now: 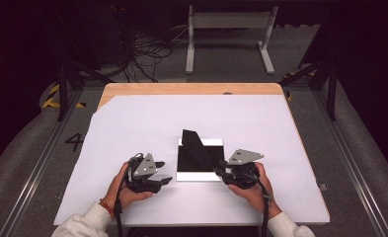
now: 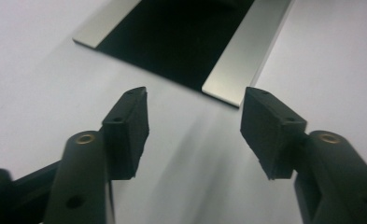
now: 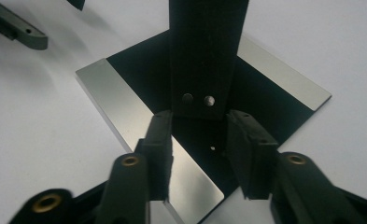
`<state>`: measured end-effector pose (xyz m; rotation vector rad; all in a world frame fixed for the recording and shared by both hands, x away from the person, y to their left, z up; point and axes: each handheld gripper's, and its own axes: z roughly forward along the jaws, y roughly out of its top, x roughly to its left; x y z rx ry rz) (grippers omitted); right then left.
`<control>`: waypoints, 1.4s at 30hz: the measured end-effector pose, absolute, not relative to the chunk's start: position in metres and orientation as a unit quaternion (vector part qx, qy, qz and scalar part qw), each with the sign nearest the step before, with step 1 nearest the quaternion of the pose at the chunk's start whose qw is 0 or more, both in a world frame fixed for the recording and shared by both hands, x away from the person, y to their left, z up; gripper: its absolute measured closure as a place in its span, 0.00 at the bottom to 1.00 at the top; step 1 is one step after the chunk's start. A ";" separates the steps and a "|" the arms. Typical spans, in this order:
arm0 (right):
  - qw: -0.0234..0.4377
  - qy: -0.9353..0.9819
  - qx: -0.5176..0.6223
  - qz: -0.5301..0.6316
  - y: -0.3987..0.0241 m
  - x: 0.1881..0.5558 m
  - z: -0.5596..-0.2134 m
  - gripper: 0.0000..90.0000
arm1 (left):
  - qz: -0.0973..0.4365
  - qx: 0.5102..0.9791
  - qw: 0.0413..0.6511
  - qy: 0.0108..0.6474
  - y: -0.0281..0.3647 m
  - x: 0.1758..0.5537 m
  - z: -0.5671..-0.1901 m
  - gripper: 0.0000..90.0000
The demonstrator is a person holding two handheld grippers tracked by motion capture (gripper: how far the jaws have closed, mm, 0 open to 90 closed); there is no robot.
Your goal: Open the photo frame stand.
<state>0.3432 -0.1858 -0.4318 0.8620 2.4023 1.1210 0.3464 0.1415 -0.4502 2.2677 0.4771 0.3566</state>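
The black flap [image 1: 195, 148] rises at a slant from a flat black panel [image 1: 194, 165] with a pale silvery strip along two opposite edges, lying a little toward my side of the white sheet [image 1: 132, 123] that covers most of the wooden table [image 1: 181, 89]. Beyond the table, the grey floor carries a tangle of cables [image 1: 147, 54] and a white metal frame [image 1: 228, 34]; the room behind is dark. I count one panel, one flap, two silvery strips and two small round studs [image 3: 198, 99] near the flap's free end. In my right gripper view the flap is matt black, straight-edged, standing up between me and the panel. My right gripper [image 1: 223, 170] sits at the panel's right edge, its jaws partly apart just below the flap's end, one on each side, their pads clear of it. My left gripper [image 1: 163, 173] hovers over the sheet just left of the panel, jaws well apart, with nothing between them.
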 end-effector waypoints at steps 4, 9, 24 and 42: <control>0.172 0.849 0.309 0.393 -0.178 0.352 -0.426 0.48 | 0.144 0.892 0.383 0.193 0.142 0.339 -0.455 0.30; 0.165 0.845 0.324 0.391 -0.173 0.368 -0.425 0.37 | 0.144 0.891 0.381 0.200 0.143 0.333 -0.459 0.17; 0.151 0.859 0.317 0.371 -0.140 0.390 -0.430 0.31 | 0.142 0.892 0.381 0.197 0.153 0.331 -0.463 0.13; 0.150 0.868 0.323 0.347 -0.129 0.405 -0.442 0.47 | 0.148 0.895 0.369 0.203 0.156 0.331 -0.466 0.14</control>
